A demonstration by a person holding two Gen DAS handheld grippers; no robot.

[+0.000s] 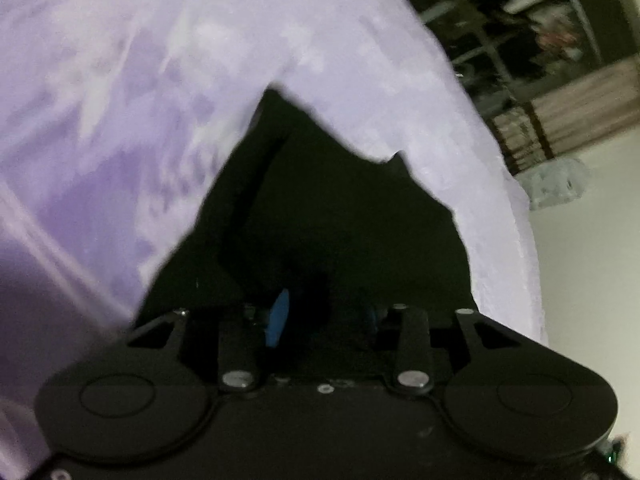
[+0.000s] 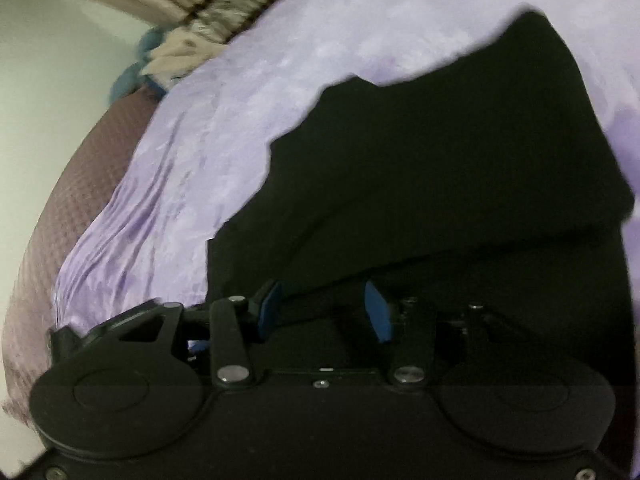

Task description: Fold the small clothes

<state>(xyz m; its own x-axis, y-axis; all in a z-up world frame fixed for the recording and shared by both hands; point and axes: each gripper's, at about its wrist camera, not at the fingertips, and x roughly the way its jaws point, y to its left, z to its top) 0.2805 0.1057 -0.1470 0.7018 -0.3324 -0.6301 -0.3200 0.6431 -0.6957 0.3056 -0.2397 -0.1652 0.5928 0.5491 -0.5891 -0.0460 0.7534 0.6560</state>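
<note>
A black garment [image 1: 340, 208] lies on a lilac bed sheet [image 1: 120, 100]; the picture is blurred. In the left wrist view my left gripper [image 1: 326, 316] hovers low over the garment's near part. Its blue pads [image 1: 278, 318] stand apart, and only dark cloth shows in the gap. In the right wrist view the same black garment [image 2: 440, 160] fills the right half, with a folded layer whose edge runs across above the fingers. My right gripper [image 2: 323, 314] sits at its near left corner, blue pads [image 2: 378, 316] apart, cloth beneath them and not pinched.
The lilac sheet [image 2: 240, 120] drapes over a maroon quilted cover [image 2: 72, 208] at the bed's edge. A blue and cream cloth bundle [image 2: 160, 64] lies by the pale wall [image 2: 52, 60]. Dark cluttered shelves [image 1: 520, 32] and striped fabric [image 1: 580, 108] stand beyond the bed.
</note>
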